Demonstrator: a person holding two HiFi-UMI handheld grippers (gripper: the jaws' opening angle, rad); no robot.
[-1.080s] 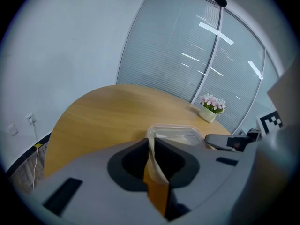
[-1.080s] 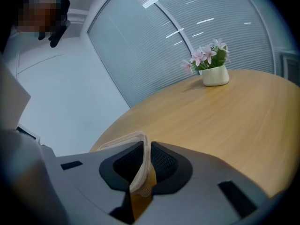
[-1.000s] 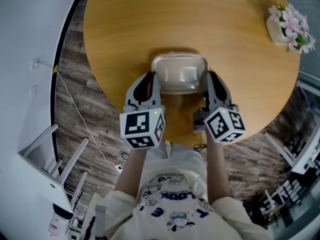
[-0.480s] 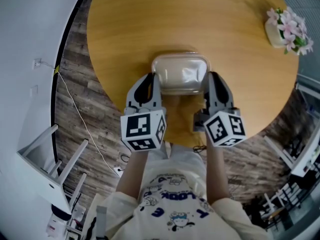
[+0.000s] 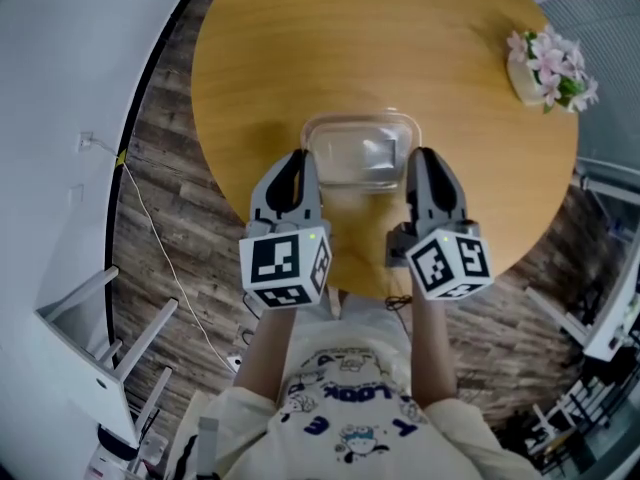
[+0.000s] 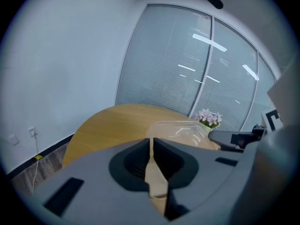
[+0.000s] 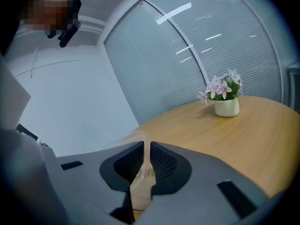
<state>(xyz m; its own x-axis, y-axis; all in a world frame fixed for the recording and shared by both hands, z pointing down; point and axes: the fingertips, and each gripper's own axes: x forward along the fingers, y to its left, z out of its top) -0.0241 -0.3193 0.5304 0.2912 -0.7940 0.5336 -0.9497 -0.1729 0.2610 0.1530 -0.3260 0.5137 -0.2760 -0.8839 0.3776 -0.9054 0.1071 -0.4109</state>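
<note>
Nearest of all, on the near side of the clear plastic container (image 5: 360,153), the person's printed shirt (image 5: 340,408) fills the bottom of the head view. From there both arms reach forward to the container.

The left gripper (image 5: 300,171) has its jaws closed on the container's left rim. The left gripper view shows the thin clear wall pinched between the two dark pads. The right gripper (image 5: 420,171) is clamped the same way on the container's right rim, and the right gripper view shows the wall rising from between its pads.

The container is a shallow rectangular tub with rounded corners, held level between the two grippers. Under it lies the near part of a round wooden bench (image 5: 300,48). Whether the tub's base touches the wood cannot be told.

Beyond the container and well off to its right, a small white pot of pink flowers (image 5: 545,68) stands on the bench close to its far edge. Left of the container, past the bench edge, is wood-pattern floor (image 5: 200,288). Farthest from the container, behind the flowers, the gripper views show glass panels with blinds (image 6: 187,64).
</note>
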